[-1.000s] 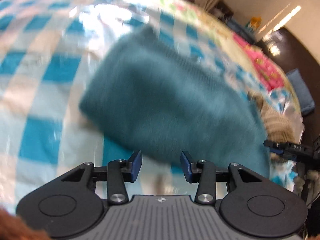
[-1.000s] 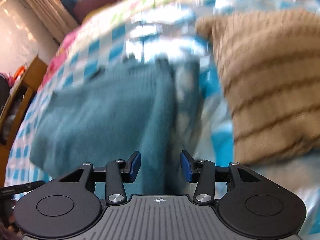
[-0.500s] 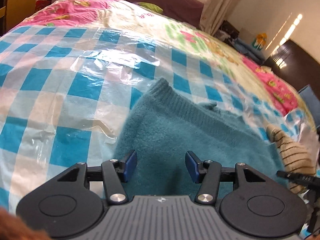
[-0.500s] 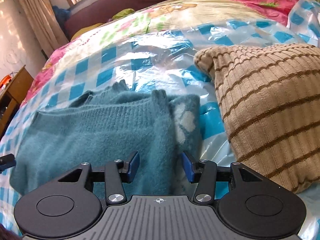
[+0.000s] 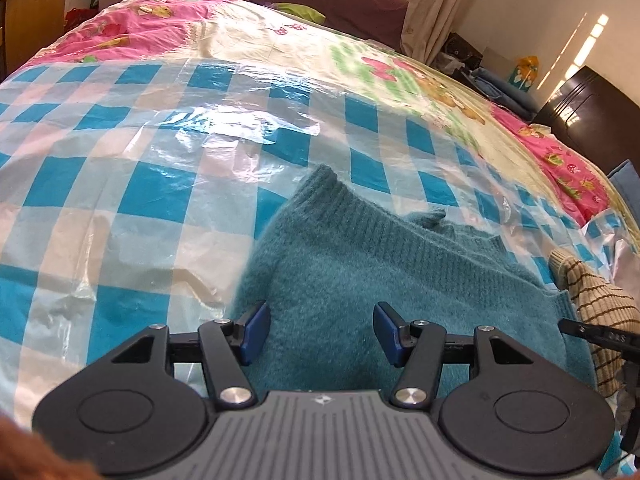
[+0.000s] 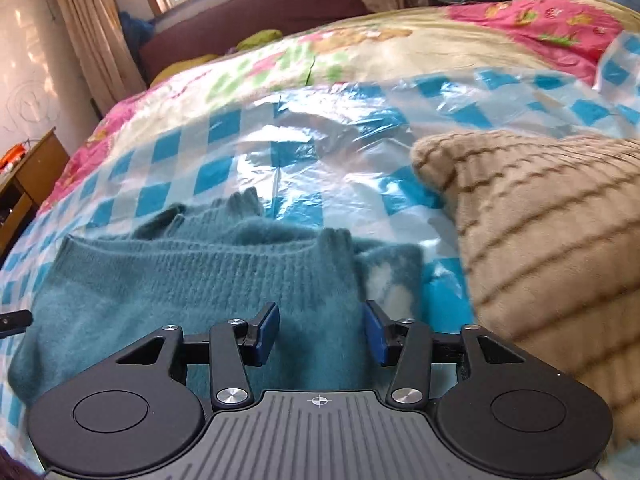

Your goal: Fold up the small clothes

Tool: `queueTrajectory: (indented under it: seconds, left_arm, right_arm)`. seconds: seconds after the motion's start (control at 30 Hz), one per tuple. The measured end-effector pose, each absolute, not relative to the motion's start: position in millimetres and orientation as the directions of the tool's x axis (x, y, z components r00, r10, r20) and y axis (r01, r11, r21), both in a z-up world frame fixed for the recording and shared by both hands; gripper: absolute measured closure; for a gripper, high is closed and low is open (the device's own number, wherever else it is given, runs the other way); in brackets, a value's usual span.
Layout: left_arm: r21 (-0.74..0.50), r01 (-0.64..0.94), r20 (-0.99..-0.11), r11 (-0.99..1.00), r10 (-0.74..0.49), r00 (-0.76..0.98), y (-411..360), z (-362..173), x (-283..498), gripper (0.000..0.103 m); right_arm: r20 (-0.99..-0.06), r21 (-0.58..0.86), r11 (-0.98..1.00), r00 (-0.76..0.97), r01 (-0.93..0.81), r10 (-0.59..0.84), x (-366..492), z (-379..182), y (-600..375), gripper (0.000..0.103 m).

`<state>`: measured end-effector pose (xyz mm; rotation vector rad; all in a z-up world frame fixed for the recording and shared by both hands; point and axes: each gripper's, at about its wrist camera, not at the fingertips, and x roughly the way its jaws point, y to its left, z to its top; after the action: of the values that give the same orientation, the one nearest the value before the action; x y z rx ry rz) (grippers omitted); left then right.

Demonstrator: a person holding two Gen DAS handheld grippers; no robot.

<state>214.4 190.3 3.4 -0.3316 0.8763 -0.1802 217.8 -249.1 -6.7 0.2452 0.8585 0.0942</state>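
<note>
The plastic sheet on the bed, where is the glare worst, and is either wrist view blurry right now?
Left wrist view: glare whitens the plastic sheet beyond the teal sweater; the picture is sharp, with fisheye bending. Right wrist view: glare sits mid-sheet, and the striped beige knit looks slightly smeared.

teal sweater – blue-checked sheet – tan striped knit

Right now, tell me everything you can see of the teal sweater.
The teal sweater is a fuzzy knit with a ribbed band along its far edge. It lies folded and fairly flat on the clear plastic sheet over the blue checked cover. A whitish patch shows on the layer poking out at its right. The tan striped knit lies beside it; whether they touch is unclear. It extends beneath both open hand-held grippers, unclamped.
</note>
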Motion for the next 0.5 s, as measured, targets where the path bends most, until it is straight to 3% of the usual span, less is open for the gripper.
queueTrajectory:
  seconds: [0.03,0.07,0.1,0.33,0.5]
  left_arm:
    - [-0.354,0.021,-0.722,0.935,-0.287,0.629,189.7,4.6,215.4,0.044]
    - [-0.352,0.026,-0.72,0.936,-0.288,0.631,189.3,6.7,215.7,0.044]
    - [-0.353,0.031,-0.715,0.935,-0.29,0.636,189.2,9.7,215.1,0.044]
    - [-0.362,0.095,-0.66,0.927,-0.327,0.676,177.7,25.3,214.0,0.04]
    - [-0.303,0.074,-0.73,0.95,-0.281,0.623,167.8,-1.9,228.7,0.04]
  right_arm:
    - [-0.743,0.265,0.964,0.642,0.026,0.187,223.9,-9.2,-249.6,0.074]
    - [-0.75,0.288,0.956,0.632,0.046,0.196,228.8,-10.6,-252.2,0.088]
    - [-0.748,0.322,0.945,0.627,0.06,0.216,230.6,-10.0,-256.6,0.092]
    - [-0.631,0.441,0.895,0.731,0.061,0.261,185.4,24.1,-285.2,0.095]
    - [-0.704,0.426,0.881,0.687,0.206,0.18,191.4,-25.8,-296.2,0.096]
